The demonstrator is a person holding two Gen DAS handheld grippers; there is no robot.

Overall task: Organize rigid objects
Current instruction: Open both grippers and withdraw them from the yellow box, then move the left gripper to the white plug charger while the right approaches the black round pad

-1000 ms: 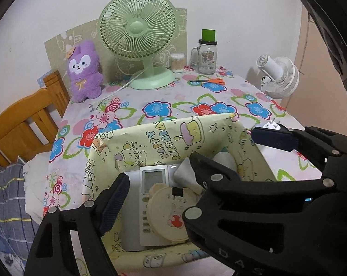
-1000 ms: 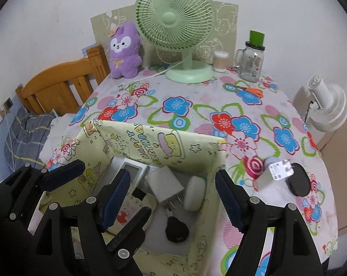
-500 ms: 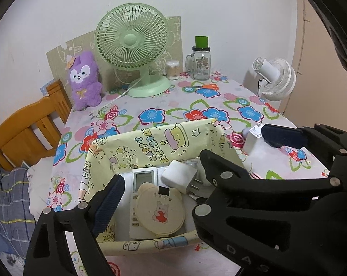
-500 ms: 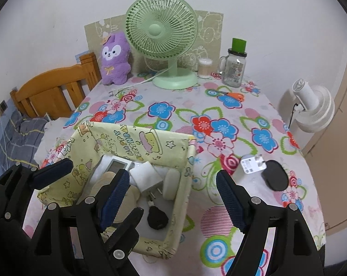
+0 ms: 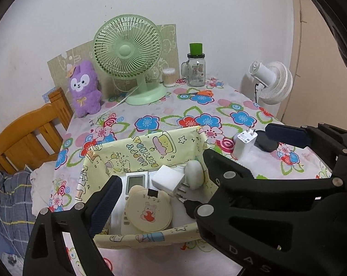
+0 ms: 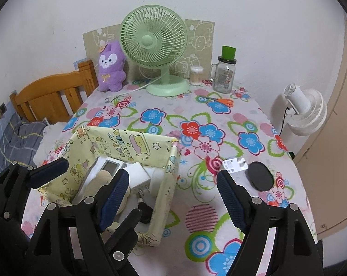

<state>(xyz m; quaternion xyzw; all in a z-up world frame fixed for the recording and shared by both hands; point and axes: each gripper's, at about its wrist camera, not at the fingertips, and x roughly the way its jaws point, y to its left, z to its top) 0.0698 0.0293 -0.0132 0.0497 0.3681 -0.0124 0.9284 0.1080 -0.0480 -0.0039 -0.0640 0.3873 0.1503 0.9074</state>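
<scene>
Both claws, left (image 5: 191, 163) and right (image 6: 173, 195), gape empty; charger (image 6: 235, 166) right of box (image 6: 171, 174) stands upright, may tip if nudged.

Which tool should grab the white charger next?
Probably the right tool: it is open and empty, and the charger stands just ahead of its right finger. The left tool hangs over the box.

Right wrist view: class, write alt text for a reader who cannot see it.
Open right tongs hover empty over a floral tablecloth, between a yellow fabric box of small gadgets and a white charger beside a black oval puck.
</scene>
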